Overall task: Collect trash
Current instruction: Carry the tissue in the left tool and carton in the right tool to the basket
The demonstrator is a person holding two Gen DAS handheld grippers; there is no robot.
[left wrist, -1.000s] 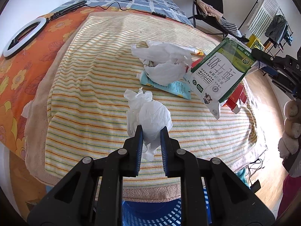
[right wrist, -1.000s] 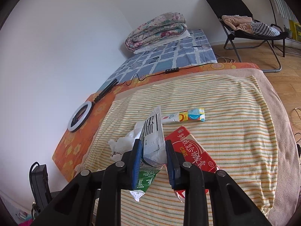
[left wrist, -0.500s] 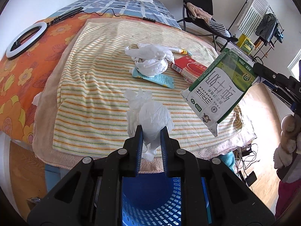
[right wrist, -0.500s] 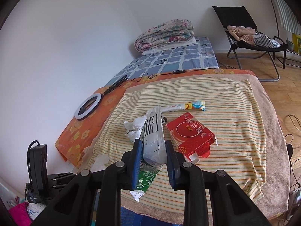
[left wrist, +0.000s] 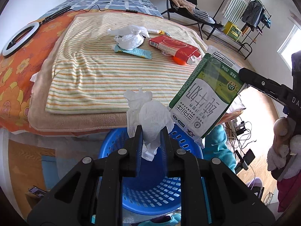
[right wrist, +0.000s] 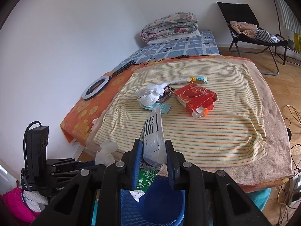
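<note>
Now | left tool (left wrist: 150,131) grips tissue (left wrist: 152,114) | right tool (right wrist: 153,150) grips milk carton (right wrist: 153,131)

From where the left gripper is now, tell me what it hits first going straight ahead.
Probably the near edge of the striped blanket, or the milk carton beside its crumpled tissue; depth is unclear.

A lived-in bedroom at home. Beside the bed (right wrist: 267,101) stand a folding chair (right wrist: 250,28) and clothes rack (left wrist: 250,9). A folded quilt (right wrist: 169,26) lies at its far end.
</note>
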